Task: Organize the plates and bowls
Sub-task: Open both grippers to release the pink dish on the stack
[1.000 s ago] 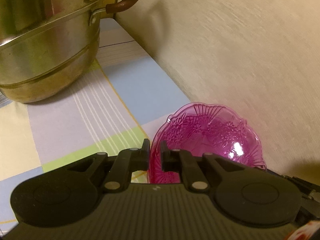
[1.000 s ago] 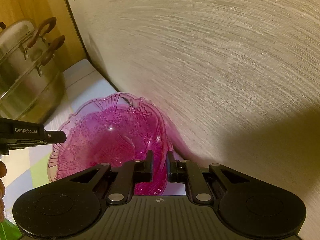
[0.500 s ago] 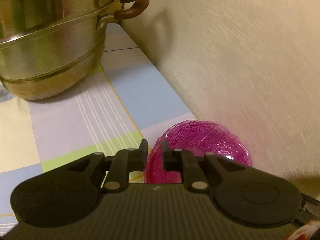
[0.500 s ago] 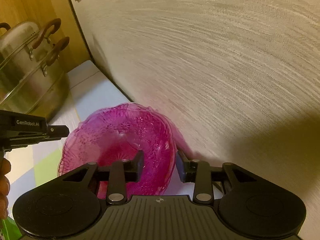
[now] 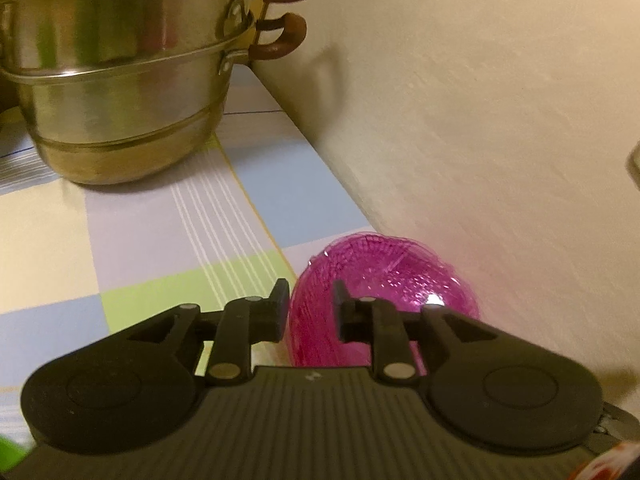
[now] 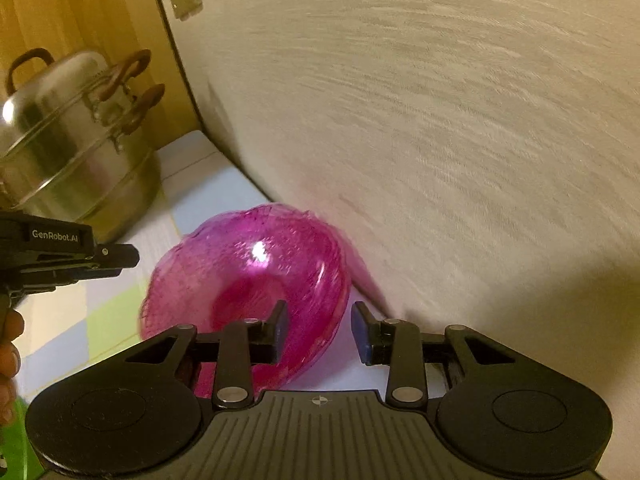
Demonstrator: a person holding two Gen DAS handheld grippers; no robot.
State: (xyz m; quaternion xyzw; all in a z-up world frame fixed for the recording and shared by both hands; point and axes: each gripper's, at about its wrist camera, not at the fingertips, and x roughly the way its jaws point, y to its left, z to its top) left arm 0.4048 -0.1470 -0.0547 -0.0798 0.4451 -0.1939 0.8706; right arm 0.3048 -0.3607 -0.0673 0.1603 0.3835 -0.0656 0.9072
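Observation:
A translucent pink bowl (image 5: 384, 280) with a scalloped, patterned rim sits on the checked tablecloth (image 5: 160, 220) right against the wall; it looks blurred. My left gripper (image 5: 310, 300) is at its near left rim, jaws opening, with the rim in the gap and the pads off it. In the right wrist view the bowl (image 6: 248, 272) lies low and centre, its right rim between the parted fingers of my right gripper (image 6: 319, 316), which do not touch it. The left gripper (image 6: 116, 256) shows there too, beside the bowl's left edge.
A stacked steel steamer pot (image 5: 120, 80) with brown handles stands at the back left, also visible from the right wrist as the pot (image 6: 76, 140). The textured wall (image 5: 480, 120) runs close along the right. A person's hand (image 6: 8, 352) holds the left gripper.
Both grippers were shut on the bowl's rim and have let go, their jaws parting. Both have drawn back and up a little. The bowl has settled lower onto the cloth.

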